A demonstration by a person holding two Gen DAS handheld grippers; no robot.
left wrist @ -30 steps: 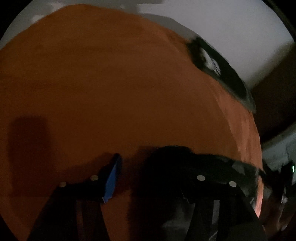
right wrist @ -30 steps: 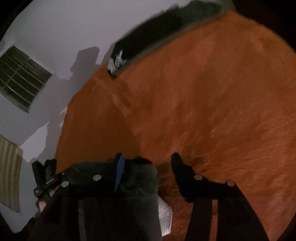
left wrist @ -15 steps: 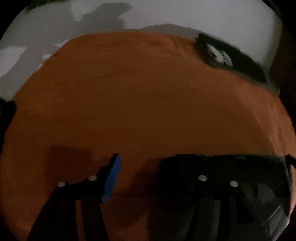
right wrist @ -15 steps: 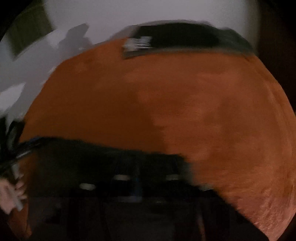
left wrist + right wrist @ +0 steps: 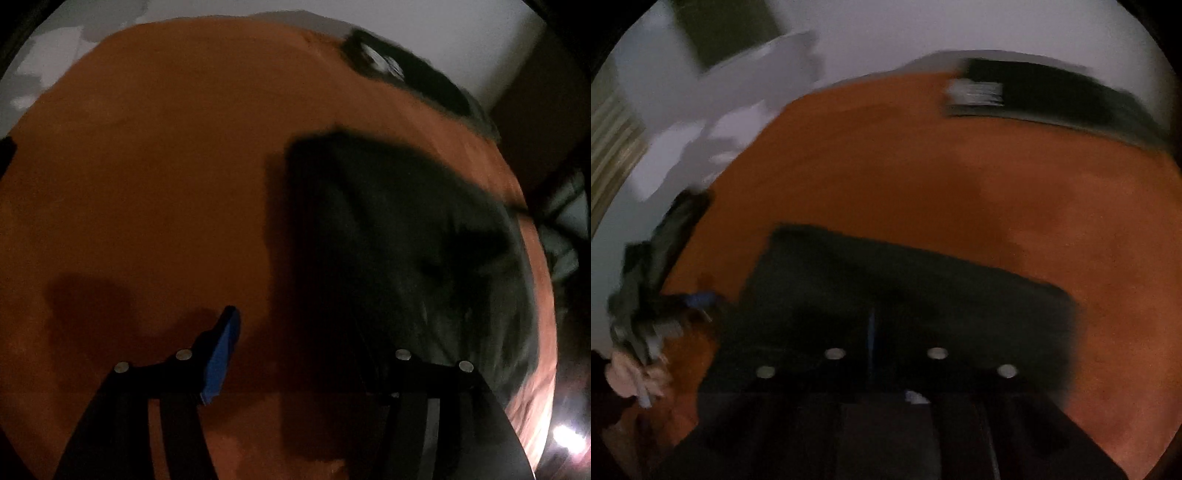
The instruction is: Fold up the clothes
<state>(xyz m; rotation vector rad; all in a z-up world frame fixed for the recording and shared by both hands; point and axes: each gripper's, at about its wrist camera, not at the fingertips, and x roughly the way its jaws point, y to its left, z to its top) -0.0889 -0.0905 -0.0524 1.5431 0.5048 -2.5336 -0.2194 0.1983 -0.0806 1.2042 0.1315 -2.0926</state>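
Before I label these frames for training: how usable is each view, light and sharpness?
Left wrist: dim, fisheye-bent, fairly sharp; dark garment murky, glare spot low right. Right wrist: motion-smeared throughout; far folded garment streaked.

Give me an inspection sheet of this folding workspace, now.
Surface: orange cover, dimly lit.
Job's things: dark garment lying mid-surface; labelled folded garment at the far edge.
Clutter: nothing seen.
Grippers: left claw open, empty, beside the dark garment; right claw over the dark garment, jaws have just been opening, grip unclear in the blur.
Cables: nothing seen.
Surroundings: pale wall behind.
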